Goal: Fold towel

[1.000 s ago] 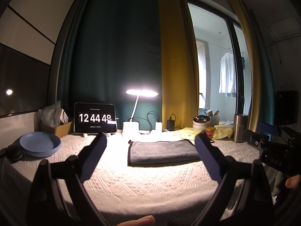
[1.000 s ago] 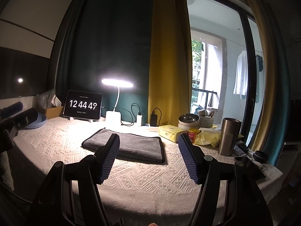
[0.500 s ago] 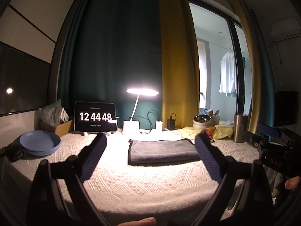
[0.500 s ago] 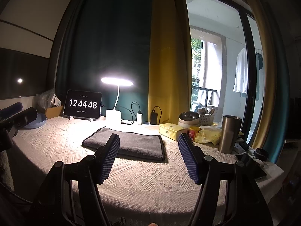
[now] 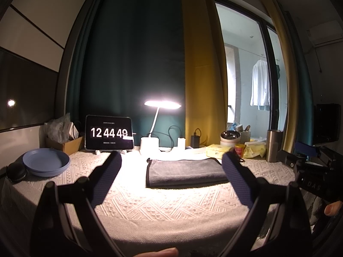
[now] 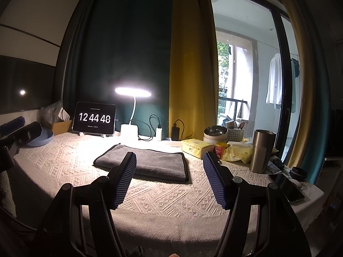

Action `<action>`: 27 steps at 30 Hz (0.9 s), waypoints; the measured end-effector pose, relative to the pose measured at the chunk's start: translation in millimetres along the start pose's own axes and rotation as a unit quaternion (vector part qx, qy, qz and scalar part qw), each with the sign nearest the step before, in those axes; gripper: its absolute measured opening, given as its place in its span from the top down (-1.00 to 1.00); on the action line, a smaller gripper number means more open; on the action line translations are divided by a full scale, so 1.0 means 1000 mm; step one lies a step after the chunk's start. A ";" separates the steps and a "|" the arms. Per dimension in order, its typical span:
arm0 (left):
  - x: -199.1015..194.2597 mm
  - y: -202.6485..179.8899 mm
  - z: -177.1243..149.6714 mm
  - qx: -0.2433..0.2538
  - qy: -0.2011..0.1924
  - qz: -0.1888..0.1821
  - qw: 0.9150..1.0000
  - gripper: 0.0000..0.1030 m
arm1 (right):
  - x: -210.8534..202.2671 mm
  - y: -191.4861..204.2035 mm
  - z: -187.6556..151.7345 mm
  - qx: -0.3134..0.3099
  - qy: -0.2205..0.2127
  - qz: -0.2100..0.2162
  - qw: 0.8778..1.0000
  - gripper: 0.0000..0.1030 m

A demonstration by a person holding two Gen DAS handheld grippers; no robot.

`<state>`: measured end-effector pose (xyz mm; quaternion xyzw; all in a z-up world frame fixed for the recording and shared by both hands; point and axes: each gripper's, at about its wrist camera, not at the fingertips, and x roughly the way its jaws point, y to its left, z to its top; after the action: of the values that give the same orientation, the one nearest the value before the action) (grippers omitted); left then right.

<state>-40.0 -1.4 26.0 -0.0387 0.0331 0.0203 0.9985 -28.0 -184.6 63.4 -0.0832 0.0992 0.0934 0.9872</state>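
Observation:
A grey towel (image 5: 184,172) lies folded flat on the white patterned tablecloth (image 5: 171,205), under the lamp; it also shows in the right wrist view (image 6: 148,165). My left gripper (image 5: 171,171) is open and empty, held back from the table's near edge, with the towel seen between its fingers. My right gripper (image 6: 169,171) is open and empty, also short of the towel. The right gripper's body shows at the right edge of the left wrist view (image 5: 308,167), and the left gripper's at the left edge of the right wrist view (image 6: 19,132).
A lit desk lamp (image 5: 159,120), a tablet clock (image 5: 109,132), chargers and a cardboard box stand along the back. A blue plate (image 5: 46,163) sits at left. Tissue packs (image 6: 197,147), bowls, a steel tumbler (image 6: 261,150) and a phone (image 6: 285,186) crowd the right.
Both grippers stay open and almost still, with only a slight drift. The towel has not moved.

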 end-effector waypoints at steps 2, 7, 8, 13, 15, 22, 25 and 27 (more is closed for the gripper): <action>0.000 0.000 0.000 0.000 0.000 0.000 1.000 -0.85 | 0.000 0.000 0.000 0.000 0.000 0.000 1.000 -0.32; 0.000 0.000 0.000 0.000 0.001 0.000 1.000 -0.85 | 0.000 0.001 -0.002 0.001 0.001 0.001 1.000 -0.32; 0.000 0.001 0.000 0.000 0.000 -0.001 1.000 -0.85 | 0.000 0.001 -0.002 0.001 0.002 0.001 1.000 -0.32; 0.000 0.001 0.000 0.000 0.001 -0.001 1.000 -0.85 | -0.001 0.001 -0.002 0.001 0.002 0.000 1.000 -0.32; 0.000 0.001 0.000 0.000 0.001 -0.001 1.000 -0.85 | -0.002 0.001 -0.003 0.002 0.002 0.001 1.000 -0.32; 0.000 0.001 0.000 0.000 0.001 -0.001 1.000 -0.85 | -0.001 0.002 -0.003 0.001 0.003 0.000 1.000 -0.32; 0.000 0.001 0.000 -0.001 0.001 -0.001 1.000 -0.85 | -0.001 0.002 -0.003 0.002 0.003 0.000 1.000 -0.32; 0.000 0.002 0.001 0.000 0.000 -0.001 1.000 -0.85 | -0.001 0.002 -0.003 0.002 0.003 0.000 1.000 -0.32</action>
<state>-39.8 0.3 26.4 -0.0390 0.0334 0.0195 0.9985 -29.8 -183.2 60.3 -0.0813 0.1021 0.0934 0.9870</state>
